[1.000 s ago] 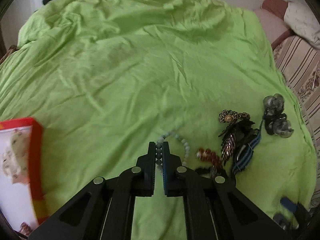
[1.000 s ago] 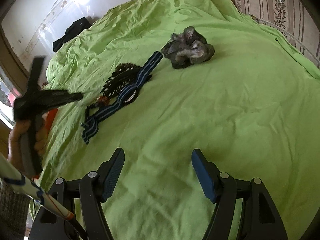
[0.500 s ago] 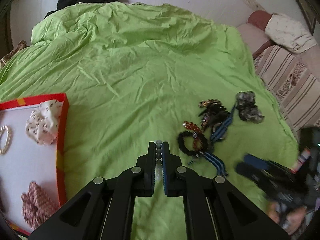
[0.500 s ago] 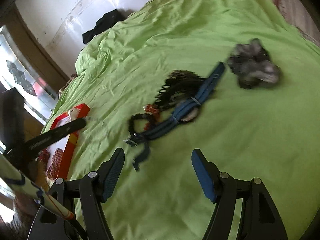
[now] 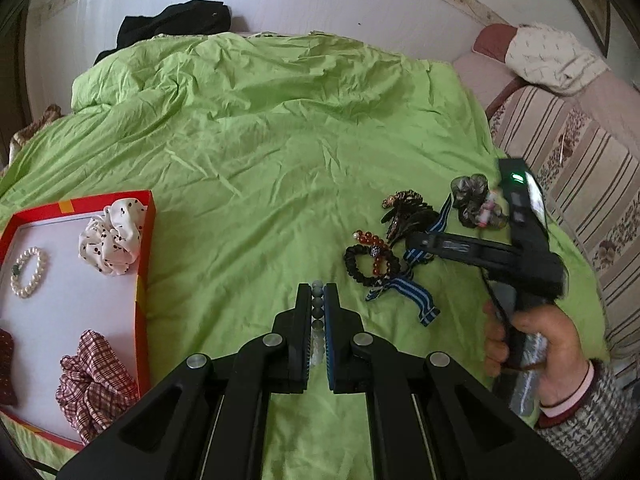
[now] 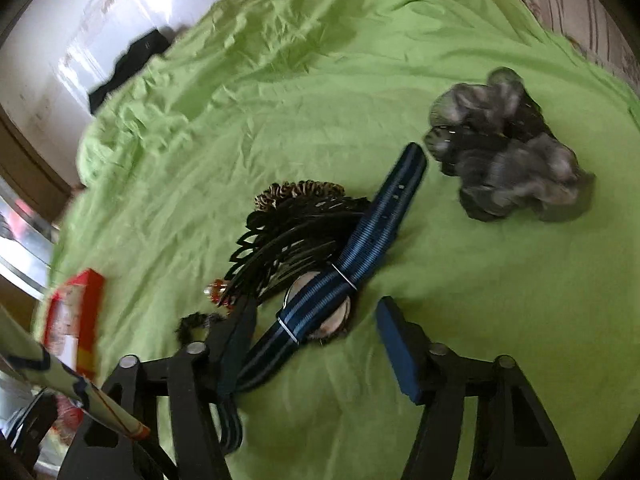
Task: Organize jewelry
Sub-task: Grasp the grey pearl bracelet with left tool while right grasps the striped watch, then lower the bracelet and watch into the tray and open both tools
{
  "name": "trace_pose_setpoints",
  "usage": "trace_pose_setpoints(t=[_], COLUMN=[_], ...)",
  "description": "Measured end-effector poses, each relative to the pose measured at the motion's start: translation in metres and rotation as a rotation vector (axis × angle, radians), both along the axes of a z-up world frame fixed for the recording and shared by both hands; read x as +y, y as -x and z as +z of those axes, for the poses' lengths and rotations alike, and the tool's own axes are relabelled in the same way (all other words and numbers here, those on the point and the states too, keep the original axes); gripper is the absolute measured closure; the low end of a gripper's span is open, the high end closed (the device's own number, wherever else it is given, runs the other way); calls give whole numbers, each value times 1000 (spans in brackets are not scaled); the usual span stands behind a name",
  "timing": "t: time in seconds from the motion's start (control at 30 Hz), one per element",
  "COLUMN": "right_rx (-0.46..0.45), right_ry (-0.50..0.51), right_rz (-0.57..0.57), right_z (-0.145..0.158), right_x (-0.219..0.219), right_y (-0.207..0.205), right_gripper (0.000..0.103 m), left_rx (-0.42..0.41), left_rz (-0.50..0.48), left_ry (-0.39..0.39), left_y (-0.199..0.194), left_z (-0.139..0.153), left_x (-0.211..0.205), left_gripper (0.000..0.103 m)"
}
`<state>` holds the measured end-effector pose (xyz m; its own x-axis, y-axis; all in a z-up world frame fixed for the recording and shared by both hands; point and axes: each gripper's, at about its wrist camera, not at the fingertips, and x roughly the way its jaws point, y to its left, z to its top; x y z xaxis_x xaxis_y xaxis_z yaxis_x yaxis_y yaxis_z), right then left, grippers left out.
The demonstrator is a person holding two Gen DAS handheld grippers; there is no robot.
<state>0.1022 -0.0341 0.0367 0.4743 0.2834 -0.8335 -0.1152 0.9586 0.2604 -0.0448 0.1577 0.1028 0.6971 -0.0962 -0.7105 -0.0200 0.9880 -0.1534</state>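
Observation:
My left gripper is shut on a pale green bead bracelet, held above the green bedspread. A red-rimmed tray lies at the left with a pearl bracelet, a white dotted scrunchie and a checked scrunchie in it. My right gripper is open, low over a blue striped watch. It also shows in the left wrist view above the jewelry pile. The pile holds a black comb clip, a black and amber bracelet and a grey scrunchie.
The green bedspread covers the bed. A striped sofa stands at the right, a black garment lies at the far edge by the wall. The tray also shows in the right wrist view.
My left gripper rose and drew back with the bead bracelet, bringing the tray into view. My right gripper moved left and down, closing in over the blue striped watch.

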Motion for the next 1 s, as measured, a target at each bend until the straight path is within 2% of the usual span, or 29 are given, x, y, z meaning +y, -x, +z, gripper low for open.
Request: trace_pose_setpoints(t=[0.13, 0.3, 0.63, 0.77, 1.0], right_rx=[-16, -23, -128, -193, -268], right_ry=[84, -31, -110, -139, -180], right_rz=[12, 6, 25, 93, 294], right_z=[-7, 6, 69, 105, 151], right_x=[9, -11, -30, -11, 60], right_y=[-3, 13, 76, 99, 136], right_gripper=[51, 51, 51, 51, 51], left_rx=[-4, -26, -81, -109, -85], left_rz=[-3, 6, 58, 111, 239], left_ry=[-7, -12, 18, 31, -29], left_y=[7, 23, 64, 84, 99], left_z=[1, 12, 49, 72, 84], left_x=[-2, 2, 31, 66, 137], left_gripper=[98, 98, 98, 98, 98])
